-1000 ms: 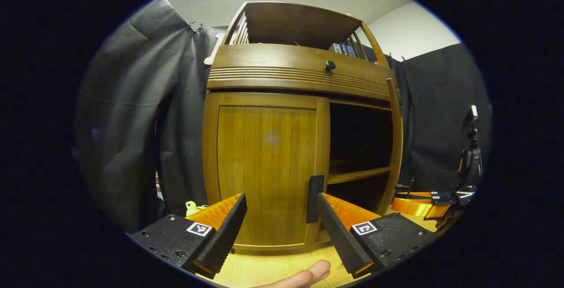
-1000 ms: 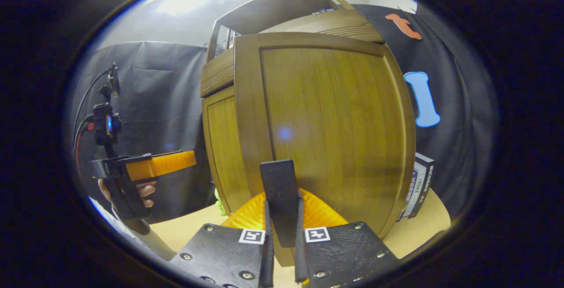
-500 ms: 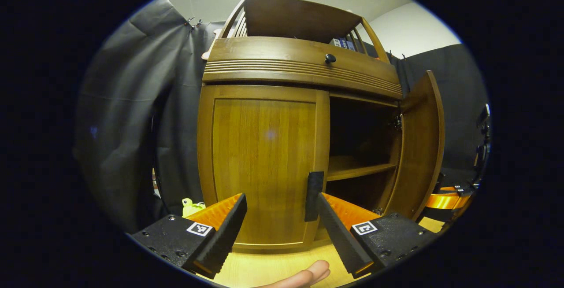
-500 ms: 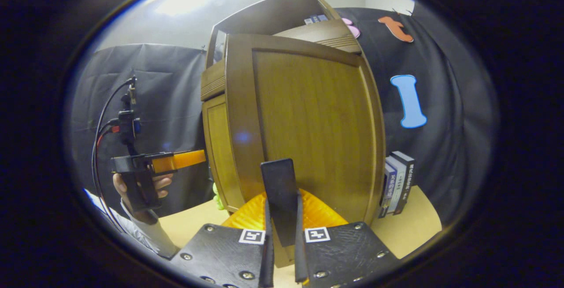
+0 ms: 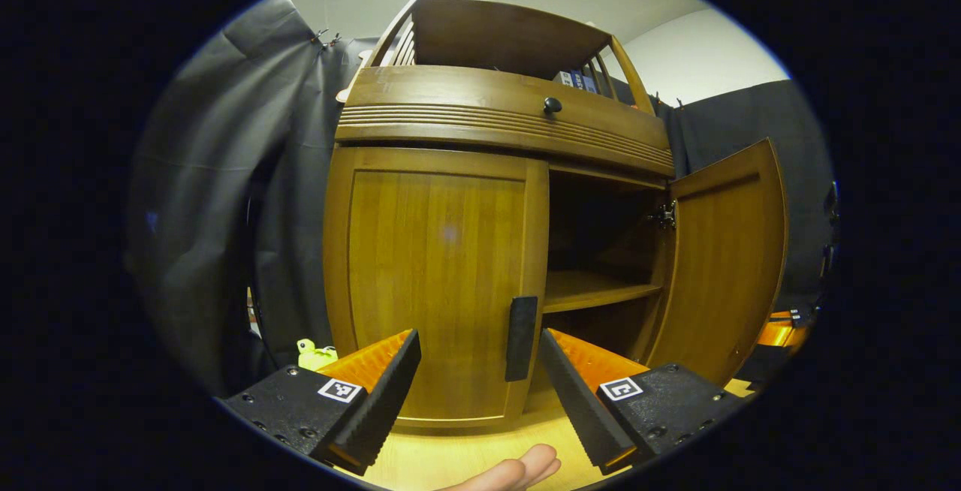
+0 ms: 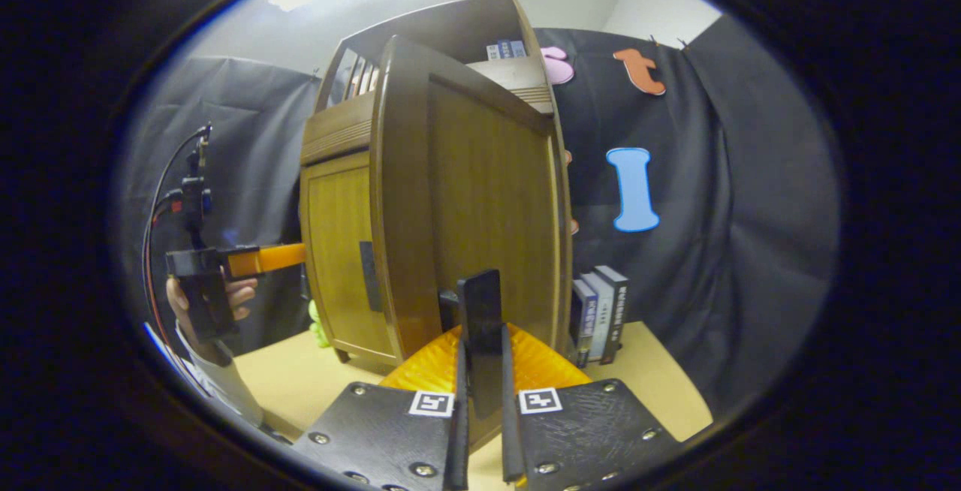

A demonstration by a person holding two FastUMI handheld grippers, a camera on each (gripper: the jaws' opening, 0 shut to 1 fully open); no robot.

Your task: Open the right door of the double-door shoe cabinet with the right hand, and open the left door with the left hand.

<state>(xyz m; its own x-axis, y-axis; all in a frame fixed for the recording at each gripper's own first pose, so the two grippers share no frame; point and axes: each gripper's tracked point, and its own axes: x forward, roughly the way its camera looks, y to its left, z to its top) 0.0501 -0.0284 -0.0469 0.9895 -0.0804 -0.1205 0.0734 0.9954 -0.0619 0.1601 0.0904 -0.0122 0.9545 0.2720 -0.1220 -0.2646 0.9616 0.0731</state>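
- The right gripper (image 6: 480,431) is pinching the dark handle (image 6: 480,326) of the right door (image 6: 488,213), with both fingers pressed on it.
- A second ago that door stood about halfway out. Now it has swung wide, and from the left gripper view the right door (image 5: 724,251) stands far open at the cabinet's right edge.
- So the first half of the job looks nearly done.
- Inside the shoe cabinet (image 5: 495,123) you can now see a bare wooden shelf (image 5: 593,288).
- The left door (image 5: 435,281) is shut. Its dark handle (image 5: 521,337) sits on its right edge.
- The left gripper (image 5: 480,386) is spread wide and holds nothing. It has moved a little closer, and the handle is between its fingers but farther off.
- Next it likely needs to reach that handle and squeeze.
- Some books (image 6: 601,314) stand on the desk (image 6: 661,378) by the cabinet's right side.
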